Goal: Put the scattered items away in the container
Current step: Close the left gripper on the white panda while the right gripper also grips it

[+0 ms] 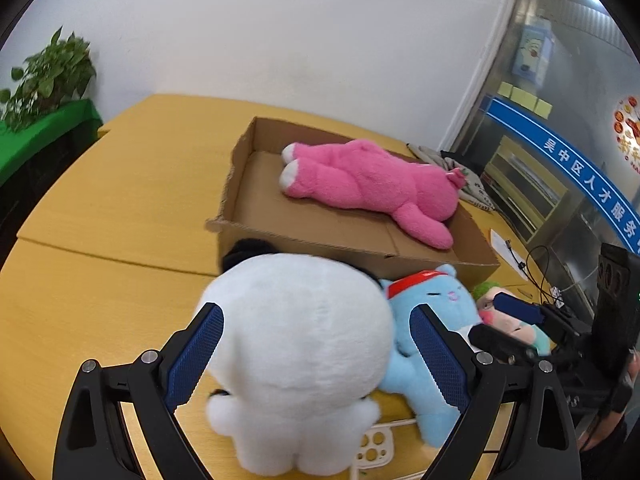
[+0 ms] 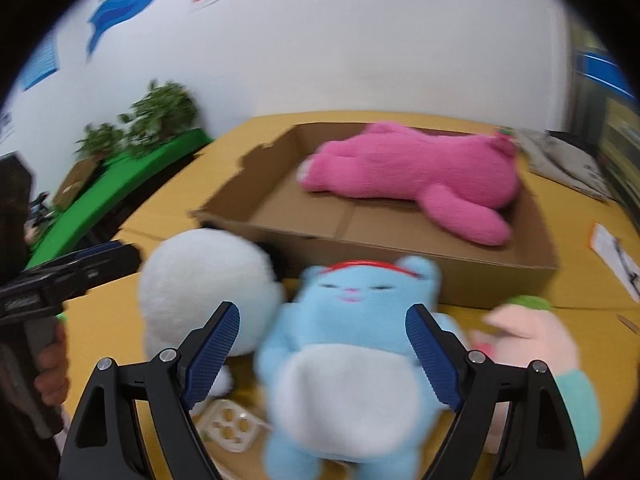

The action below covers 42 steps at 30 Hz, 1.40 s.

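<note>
My left tongs (image 1: 316, 360) stand wide around the white plush (image 1: 296, 360); my right tongs (image 2: 322, 354) stand wide around the blue plush (image 2: 348, 364). Both toys rest on the desk (image 1: 100, 208), just before the cardboard box (image 1: 240, 168), where the pink plush (image 1: 372, 184) lies.

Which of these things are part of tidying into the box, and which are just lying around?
Part of the job:
- cardboard box
- pink plush, already in the box
- white plush, between the open left gripper
- blue plush, between the open right gripper
- peach-faced doll

Lying about:
- potted plants
- patterned cloth
- white plastic tray
</note>
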{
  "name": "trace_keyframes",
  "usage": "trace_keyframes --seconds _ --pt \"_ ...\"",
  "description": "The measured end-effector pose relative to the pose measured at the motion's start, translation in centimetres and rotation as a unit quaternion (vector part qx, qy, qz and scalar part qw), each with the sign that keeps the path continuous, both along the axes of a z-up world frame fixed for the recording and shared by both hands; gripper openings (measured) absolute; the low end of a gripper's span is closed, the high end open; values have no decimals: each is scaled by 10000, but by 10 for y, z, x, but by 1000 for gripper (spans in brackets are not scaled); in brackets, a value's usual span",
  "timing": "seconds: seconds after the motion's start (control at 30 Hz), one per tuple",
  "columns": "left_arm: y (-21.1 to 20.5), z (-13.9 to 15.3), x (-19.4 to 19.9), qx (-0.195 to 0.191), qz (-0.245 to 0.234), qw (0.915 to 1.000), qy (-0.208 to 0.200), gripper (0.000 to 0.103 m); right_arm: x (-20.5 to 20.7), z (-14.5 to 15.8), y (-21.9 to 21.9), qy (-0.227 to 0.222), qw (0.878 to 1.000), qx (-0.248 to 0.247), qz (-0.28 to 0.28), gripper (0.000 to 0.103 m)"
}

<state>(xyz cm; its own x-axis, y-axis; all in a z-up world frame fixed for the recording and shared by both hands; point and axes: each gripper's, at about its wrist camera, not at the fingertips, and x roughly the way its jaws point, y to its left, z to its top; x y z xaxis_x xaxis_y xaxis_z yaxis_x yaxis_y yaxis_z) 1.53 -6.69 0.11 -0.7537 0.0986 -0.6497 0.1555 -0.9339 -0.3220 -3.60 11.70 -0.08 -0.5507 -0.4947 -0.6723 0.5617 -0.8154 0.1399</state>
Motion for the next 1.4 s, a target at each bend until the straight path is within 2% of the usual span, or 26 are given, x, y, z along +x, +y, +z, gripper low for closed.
trace_keyframes --seconds 0.1,0.2,0.3,0.43,0.57,0.8,0.93,1.1,1.27,1.33,1.4 --pt "-19 -16 -9 128 -63 9997 -191 97 0 -12 -33 -194 9986 -39 492 85" --pt "-34 -34 -24 240 -238 9987 -377 97 -8 -27 -59 -399 9963 -18 757 85" --pt "-43 -53 -35 762 -632 9938 -499 96 -14 -42 -81 -454 9937 190 1011 85" --pt "-41 -53 -34 679 -766 9935 -495 85 -22 -54 -95 -607 9910 48 1190 86" --pt "-39 -51 -29 623 -860 9931 -503 77 -20 -59 -100 -558 9889 -36 1379 87" --pt "-40 -45 -17 622 -870 9931 -484 72 -3 -60 -96 -461 9860 -343 1567 67" --pt "-37 -28 -8 559 -856 9941 -371 71 5 -52 -94 -314 9845 -503 1650 60" --pt "-26 27 -14 259 -945 9950 195 71 8 -9 -76 161 9830 -933 1574 60" --pt "-16 92 -59 -207 -1248 9883 848 71 -20 56 -60 983 9787 -1109 1423 60" --pt "-18 106 -89 -285 -1317 9862 960 71 -40 75 -58 1233 9774 -1091 1323 60" --pt "-26 108 -121 -197 -1319 9867 931 71 -62 85 -60 1372 9777 -1022 1219 60"
